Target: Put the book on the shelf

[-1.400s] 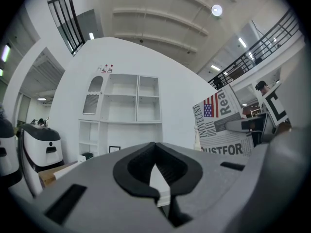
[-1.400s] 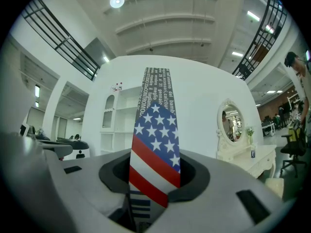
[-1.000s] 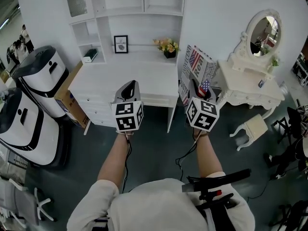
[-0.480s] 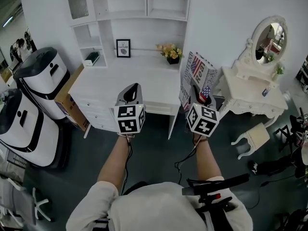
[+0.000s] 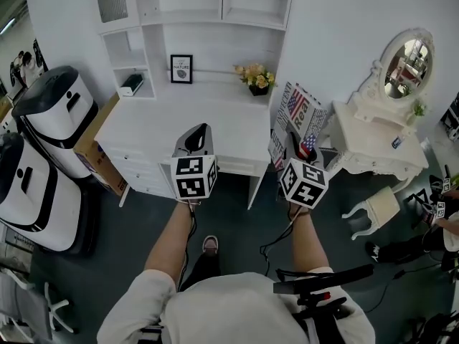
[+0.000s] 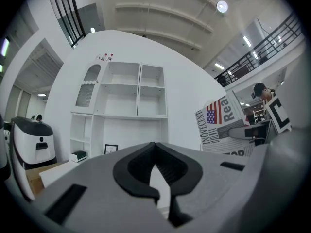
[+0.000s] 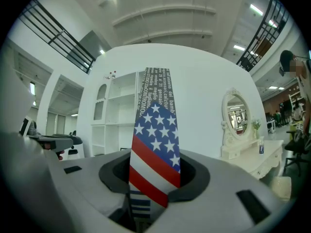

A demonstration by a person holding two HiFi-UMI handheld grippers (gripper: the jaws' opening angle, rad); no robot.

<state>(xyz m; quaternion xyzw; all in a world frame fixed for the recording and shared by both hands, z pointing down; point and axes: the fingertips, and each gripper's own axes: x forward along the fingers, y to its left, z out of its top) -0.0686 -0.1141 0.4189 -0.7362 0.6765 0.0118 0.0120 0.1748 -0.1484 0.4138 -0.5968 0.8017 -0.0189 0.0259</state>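
The book [image 5: 297,115], with a flag and newsprint cover, stands upright in my right gripper [image 5: 294,143], whose jaws are shut on its spine edge [image 7: 154,154]. It hangs in the air to the right of the white desk [image 5: 179,124], below the white shelf unit [image 5: 193,6]. The book also shows in the left gripper view [image 6: 224,125], at the right. My left gripper [image 5: 193,138] hovers over the desk's front edge. Its jaws [image 6: 158,178] are shut with nothing between them.
On the desk's back stand a framed picture [image 5: 181,68] and a flower pot [image 5: 257,79]. A side cubby holds a small box [image 5: 130,84]. A white dressing table with mirror [image 5: 384,131] and stool [image 5: 373,208] stand at the right. Two white-and-black machines [image 5: 43,149] and a cardboard box [image 5: 97,153] are at the left.
The view has shifted slightly, and a foot now shows on the floor below. Both grippers keep their places and the book stays in the right one.
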